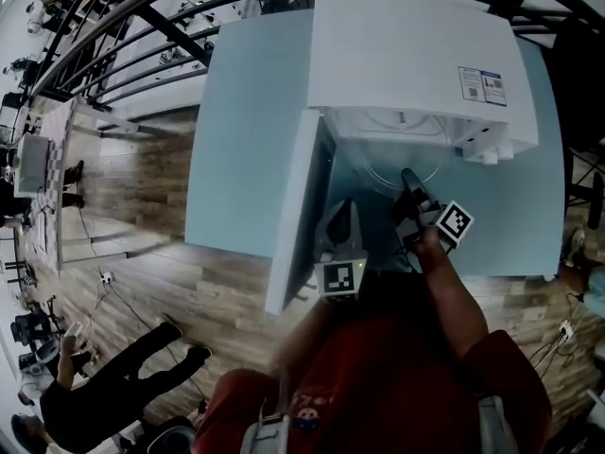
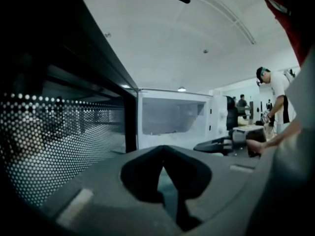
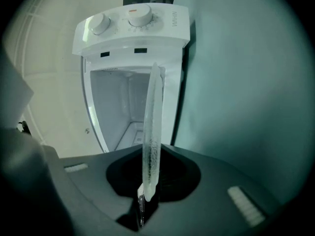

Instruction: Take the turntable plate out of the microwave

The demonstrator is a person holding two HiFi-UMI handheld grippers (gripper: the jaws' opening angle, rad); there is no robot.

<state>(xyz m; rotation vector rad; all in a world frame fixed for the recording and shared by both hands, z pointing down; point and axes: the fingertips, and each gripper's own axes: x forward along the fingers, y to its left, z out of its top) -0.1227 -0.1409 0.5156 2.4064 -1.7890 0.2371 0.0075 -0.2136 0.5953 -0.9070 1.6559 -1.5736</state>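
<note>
At microwave (image 3: pixel 132 26) mouth, R claw (image 3: pixel 142 200) tight on edge-on plate (image 3: pixel 151 127), near rim hidden; L claw (image 2: pixel 171 198) closed, empty.

**Dim, teal-cast frames with heavy fisheye warp**

From the head, the railings (image 1: pixel 142 26) bow along the upper edge. The microwave (image 1: pixel 416 55) top glares white beyond the fingers (image 1: pixel 411 189), and the torso (image 1: pixel 378 376) behind them smears into dark blur. Around the left gripper (image 2: pixel 165 173) nearly all is shadow: the door mesh (image 2: pixel 59 146) left of the fingers is murky, and the ceiling (image 2: pixel 172 48) above is evenly bright. Around the right gripper (image 3: pixel 150 178) the corners vignette black. The plate (image 3: pixel 151 127) between the fingers catches light, grainy and sharp, and the cavity beyond glows pale.
</note>
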